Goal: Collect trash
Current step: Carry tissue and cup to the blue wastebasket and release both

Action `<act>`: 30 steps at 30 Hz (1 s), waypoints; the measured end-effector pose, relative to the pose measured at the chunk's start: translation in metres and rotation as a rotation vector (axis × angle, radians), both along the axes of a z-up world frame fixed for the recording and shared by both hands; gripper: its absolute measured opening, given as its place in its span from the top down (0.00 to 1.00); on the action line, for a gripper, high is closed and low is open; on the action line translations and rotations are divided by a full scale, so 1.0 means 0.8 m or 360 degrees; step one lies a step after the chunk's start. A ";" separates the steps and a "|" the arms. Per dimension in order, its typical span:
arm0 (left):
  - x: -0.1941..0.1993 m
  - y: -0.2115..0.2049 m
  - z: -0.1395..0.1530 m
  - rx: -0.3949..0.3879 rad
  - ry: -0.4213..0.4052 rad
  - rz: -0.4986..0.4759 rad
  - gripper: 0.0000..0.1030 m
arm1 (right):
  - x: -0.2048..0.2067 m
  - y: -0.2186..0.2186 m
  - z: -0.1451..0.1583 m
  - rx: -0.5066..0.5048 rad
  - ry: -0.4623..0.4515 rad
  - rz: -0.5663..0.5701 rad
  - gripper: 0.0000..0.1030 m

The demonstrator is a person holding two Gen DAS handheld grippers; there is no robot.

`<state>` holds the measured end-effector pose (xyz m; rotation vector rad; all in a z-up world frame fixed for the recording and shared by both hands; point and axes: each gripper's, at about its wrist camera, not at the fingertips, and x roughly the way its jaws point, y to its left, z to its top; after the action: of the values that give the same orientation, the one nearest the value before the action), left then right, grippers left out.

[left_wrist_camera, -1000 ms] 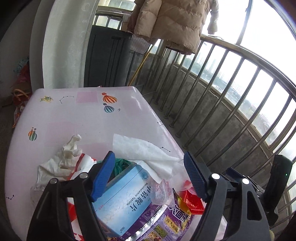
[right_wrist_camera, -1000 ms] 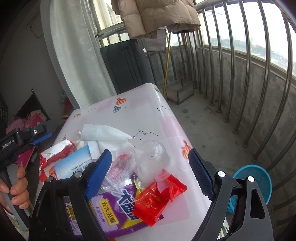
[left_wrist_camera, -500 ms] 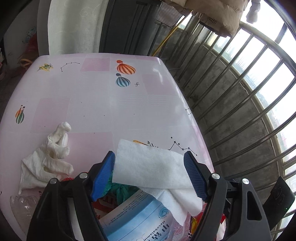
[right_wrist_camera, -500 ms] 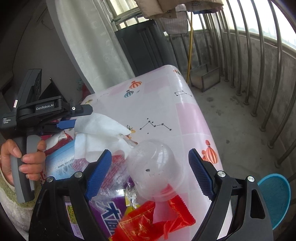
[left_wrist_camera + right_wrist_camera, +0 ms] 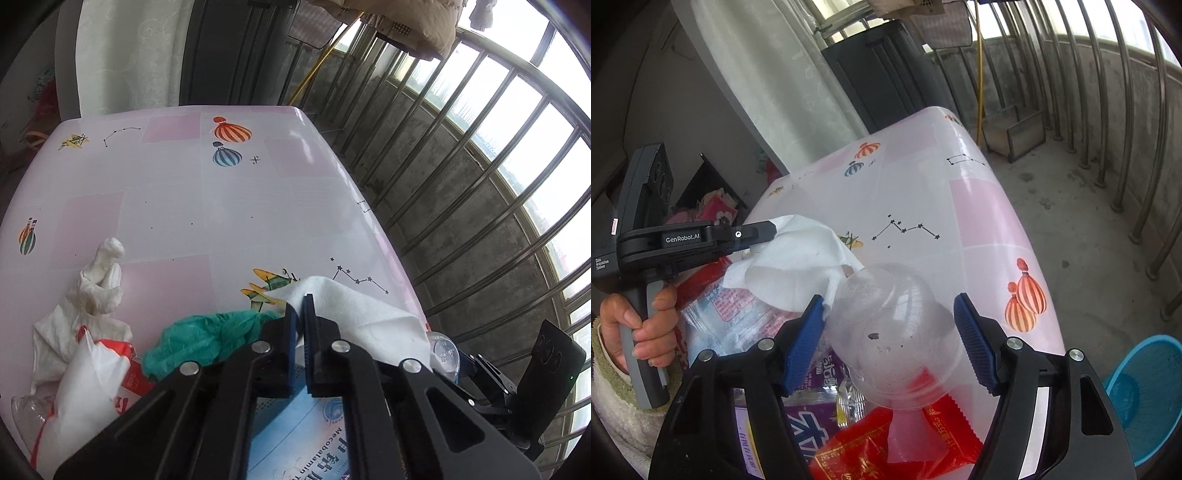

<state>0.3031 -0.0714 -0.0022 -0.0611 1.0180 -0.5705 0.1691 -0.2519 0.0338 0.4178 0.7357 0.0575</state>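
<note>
Blue medicine box [image 5: 306, 417] mostly hidden under the left gripper [image 5: 300, 314]; purple packet [image 5: 798, 424] and red wrapper [image 5: 886, 450] cut off at frame bottom. Table [image 5: 207, 206] has a pink-white cloth with balloon prints, on a balcony with metal railing [image 5: 480, 177], grey concrete floor, dark cabinet [image 5: 886, 74], blue basin [image 5: 1145, 387] on the floor. Left gripper's jaws are pinched together on the white tissue [image 5: 351, 310], which drapes right over the trash pile. Right gripper [image 5: 890, 339] jaws closing, clear plastic cup [image 5: 890, 332] between them, pads not pressing yet; cup lies tipped, base away from camera, mouth toward it.
</note>
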 end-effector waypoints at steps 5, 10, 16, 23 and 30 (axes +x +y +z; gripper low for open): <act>-0.015 0.008 0.032 -0.0106 -0.0118 -0.0025 0.99 | -0.009 -0.006 0.011 0.0013 -0.0065 -0.0049 0.36; -0.038 0.020 0.078 -0.0220 -0.0263 -0.0044 0.99 | -0.025 -0.007 0.031 0.0033 -0.0155 -0.0107 0.36; -0.070 0.038 0.136 -0.0298 -0.0453 -0.0030 0.99 | -0.044 -0.014 0.046 0.0156 -0.0235 -0.0148 0.36; -0.106 0.056 0.178 -0.0377 -0.0533 -0.0022 0.99 | -0.072 -0.015 0.064 0.0225 -0.0318 -0.0187 0.36; -0.138 -0.003 0.188 -0.0415 -0.0472 -0.0263 0.99 | -0.140 -0.054 0.077 0.0245 -0.0418 -0.0432 0.36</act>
<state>0.1927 -0.0735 0.1482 -0.1201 0.6595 -0.8352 0.0569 -0.2951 0.0955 0.6409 0.4127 -0.0854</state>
